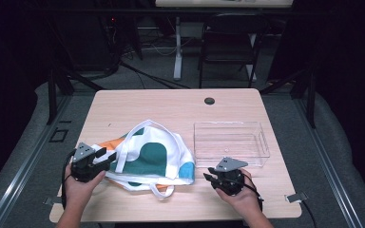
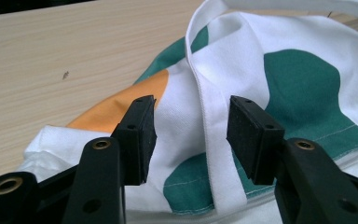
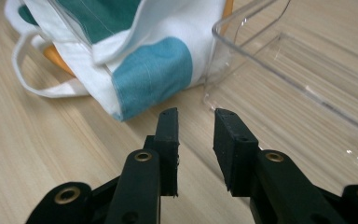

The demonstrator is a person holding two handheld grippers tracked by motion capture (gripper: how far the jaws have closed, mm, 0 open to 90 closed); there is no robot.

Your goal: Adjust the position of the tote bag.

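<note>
You are working a soft white cotton tote bag with green, orange and blue patches [image 1: 149, 159], lying crumpled just left of the clear plastic tray [image 1: 230, 141]. It is looking light and floppy (grip the flat white strap [image 2: 209, 140]). Your left gripper [image 2: 191, 135] is hovering open astride that strap; your right gripper [image 3: 196, 140] is waiting, empty and narrowly parted, near the bag's blue corner.

Bag [image 1: 154, 154] matt woven cloth; tray [image 1: 231, 138] clear glossy plastic; table [image 1: 138, 107] smooth wood-grain.
</note>
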